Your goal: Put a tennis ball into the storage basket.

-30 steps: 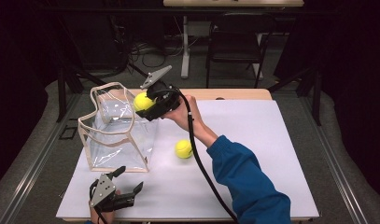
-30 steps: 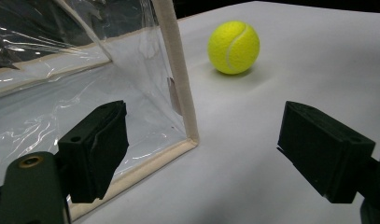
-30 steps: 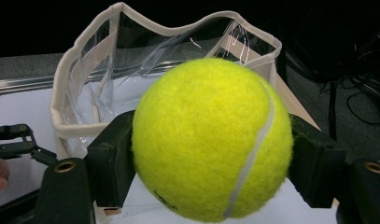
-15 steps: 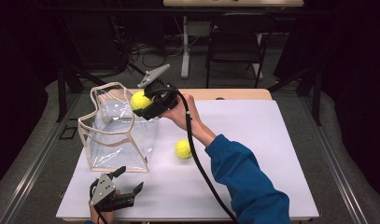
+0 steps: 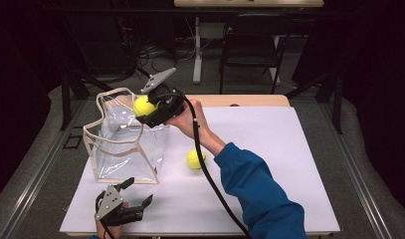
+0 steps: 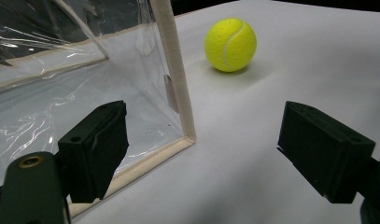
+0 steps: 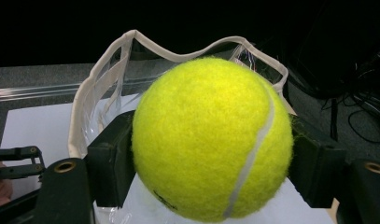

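Tennis ball poised over the clear tote bag, one left on the table

Left gripper (image 5: 135, 204) rests spread in front of the clear tote bag (image 5: 123, 149); above the bag's rim the right gripper (image 5: 146, 110) pinches a tennis ball (image 5: 143, 105), not yet dropped; right of the bag, a second tennis ball (image 5: 195, 159) waits.

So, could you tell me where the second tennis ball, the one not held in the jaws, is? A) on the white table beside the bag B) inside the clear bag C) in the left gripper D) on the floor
A: the loose tennis ball lies on the white table, just right of the clear bag, while the right gripper holds the other ball above the bag.
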Demonstrator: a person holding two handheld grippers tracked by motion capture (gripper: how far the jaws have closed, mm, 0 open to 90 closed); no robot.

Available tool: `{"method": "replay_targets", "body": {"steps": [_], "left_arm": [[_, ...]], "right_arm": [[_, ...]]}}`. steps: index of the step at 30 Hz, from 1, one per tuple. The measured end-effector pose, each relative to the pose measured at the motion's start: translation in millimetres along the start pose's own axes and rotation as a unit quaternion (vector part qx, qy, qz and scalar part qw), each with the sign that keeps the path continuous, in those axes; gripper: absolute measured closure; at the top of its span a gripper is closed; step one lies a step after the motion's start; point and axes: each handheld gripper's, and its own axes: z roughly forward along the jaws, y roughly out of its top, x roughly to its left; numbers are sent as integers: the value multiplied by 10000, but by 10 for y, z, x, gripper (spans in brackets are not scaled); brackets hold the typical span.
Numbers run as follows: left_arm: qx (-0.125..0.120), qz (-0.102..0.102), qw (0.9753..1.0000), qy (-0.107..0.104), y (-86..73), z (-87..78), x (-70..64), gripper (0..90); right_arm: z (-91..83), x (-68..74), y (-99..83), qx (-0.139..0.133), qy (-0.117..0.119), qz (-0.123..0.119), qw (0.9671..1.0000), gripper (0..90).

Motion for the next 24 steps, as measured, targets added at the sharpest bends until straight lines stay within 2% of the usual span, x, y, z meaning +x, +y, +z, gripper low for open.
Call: {"method": "replay_targets", "body": {"steps": [15, 24], "left_arm": [[-2, 16, 10000, 31, 1, -6, -3, 160], [6, 22, 10000, 13, 2, -3, -2, 160]], "right_arm": [[79, 134, 101, -186, 48, -121, 9997, 262], [137, 200, 137, -186, 109, -188, 9996, 262]]}}
